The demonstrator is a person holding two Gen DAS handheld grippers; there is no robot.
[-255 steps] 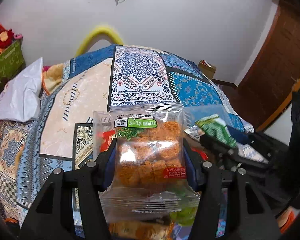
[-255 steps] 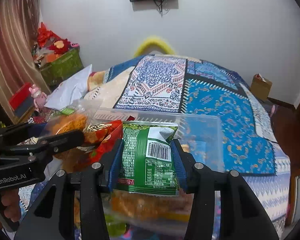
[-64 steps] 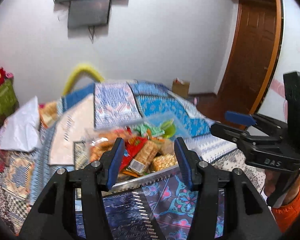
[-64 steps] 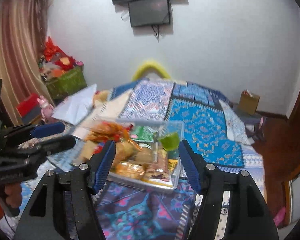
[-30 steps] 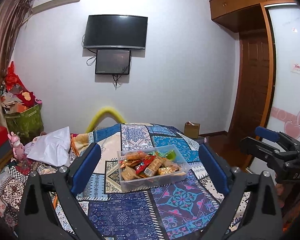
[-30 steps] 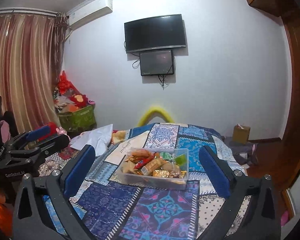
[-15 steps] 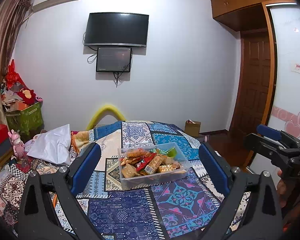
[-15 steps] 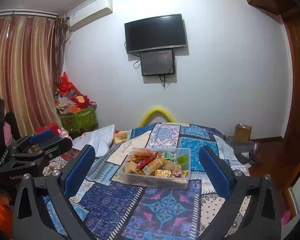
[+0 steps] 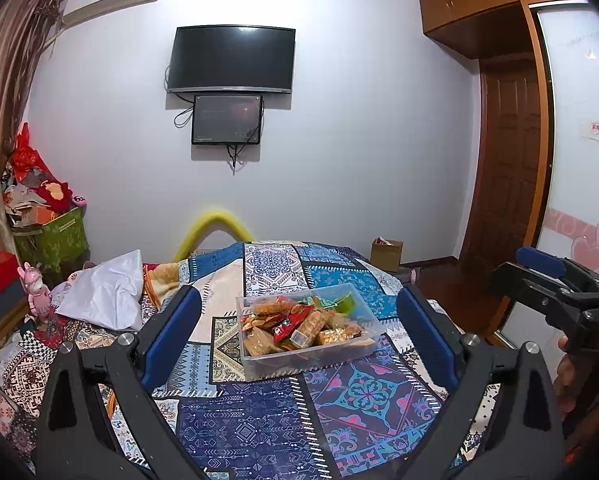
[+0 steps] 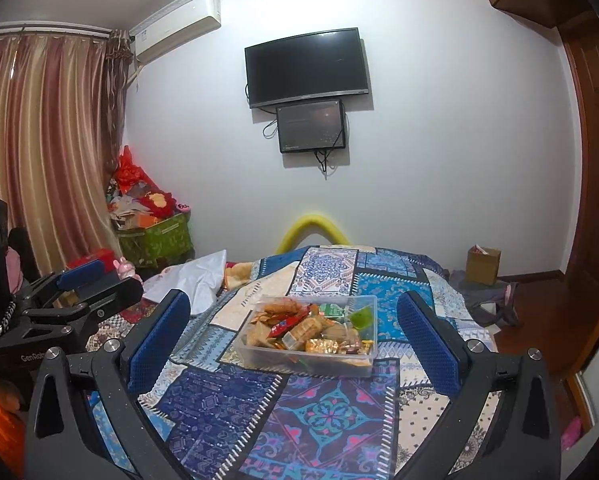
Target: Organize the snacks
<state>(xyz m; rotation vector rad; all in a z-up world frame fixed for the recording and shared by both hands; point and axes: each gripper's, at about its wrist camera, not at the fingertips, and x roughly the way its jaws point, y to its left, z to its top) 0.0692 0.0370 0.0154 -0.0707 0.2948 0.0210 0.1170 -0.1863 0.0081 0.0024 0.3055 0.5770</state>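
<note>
A clear plastic box [image 9: 259, 360] [image 10: 259, 354] full of several snack packets [image 9: 303, 322] [image 10: 299, 328] sits on the patchwork bedspread [image 9: 259, 428] [image 10: 327, 412]. My left gripper [image 9: 299, 336] is open wide and empty, held back from the box, which shows between its blue pads. My right gripper [image 10: 293, 336] is also open wide and empty, at a similar distance. Each gripper shows at the edge of the other's view: the right one [image 9: 555, 280] and the left one [image 10: 79, 284].
A white bag [image 9: 103, 292] and plush toys lie left of the bed. A green crate [image 10: 155, 240] of clutter stands by the curtain. A TV [image 9: 231, 60] hangs on the far wall. A cardboard box [image 10: 483, 264] and a wooden door [image 9: 507, 160] are at the right.
Both grippers let go of their snack packets into the box, opened wide and pulled far back from it. Over the last half second little has moved.
</note>
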